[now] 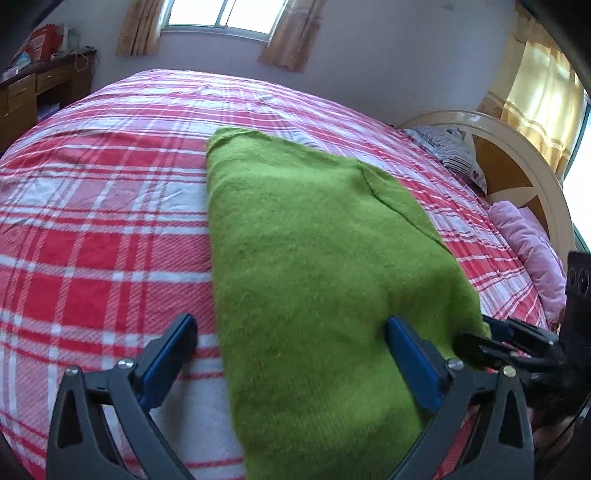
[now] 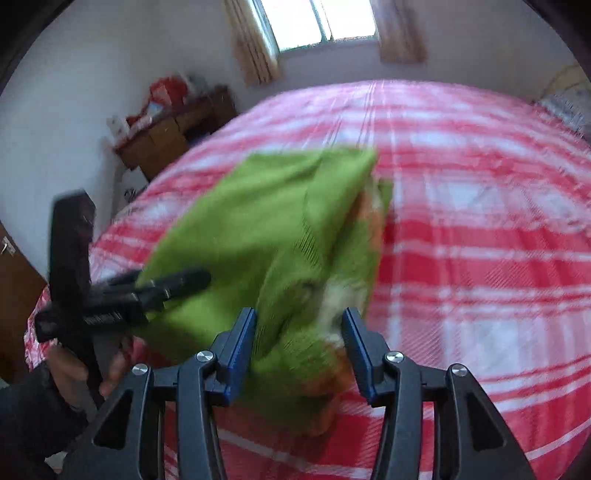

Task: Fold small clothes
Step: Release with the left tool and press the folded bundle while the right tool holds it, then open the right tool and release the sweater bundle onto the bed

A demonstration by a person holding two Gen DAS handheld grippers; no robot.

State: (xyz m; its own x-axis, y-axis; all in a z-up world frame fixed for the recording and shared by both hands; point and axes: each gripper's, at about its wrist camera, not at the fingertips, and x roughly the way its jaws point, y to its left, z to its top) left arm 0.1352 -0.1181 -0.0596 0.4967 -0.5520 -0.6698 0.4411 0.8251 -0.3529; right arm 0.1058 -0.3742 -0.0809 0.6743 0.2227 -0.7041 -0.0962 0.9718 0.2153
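Fingers of the left gripper (image 1: 291,334) stand spread to their widest over the near edge of the green knitted garment (image 1: 314,266); the left finger sits above bare bed cover, the right finger (image 1: 400,341) lies over the knit, and neither pad presses on it. Fingers of the right gripper (image 2: 299,332) are partly parted, with a raised fold of the same garment (image 2: 280,236) between them; the picture is blurred and no firm pinch shows, so the cloth looks loose between the pads. In the left wrist view the right gripper (image 1: 498,341) shows at the garment's right edge. In the right wrist view a hand (image 2: 79,369) in a dark sleeve holds the left gripper (image 2: 173,282) at the garment's left side.

Garment lies folded into a long panel on the bed (image 1: 92,229), near its front edge, on a red and white check cover. Pillows (image 1: 532,251) sit by the headboard (image 1: 517,155). A wooden desk (image 1: 40,88) stands against the wall under the curtained window (image 1: 221,14).
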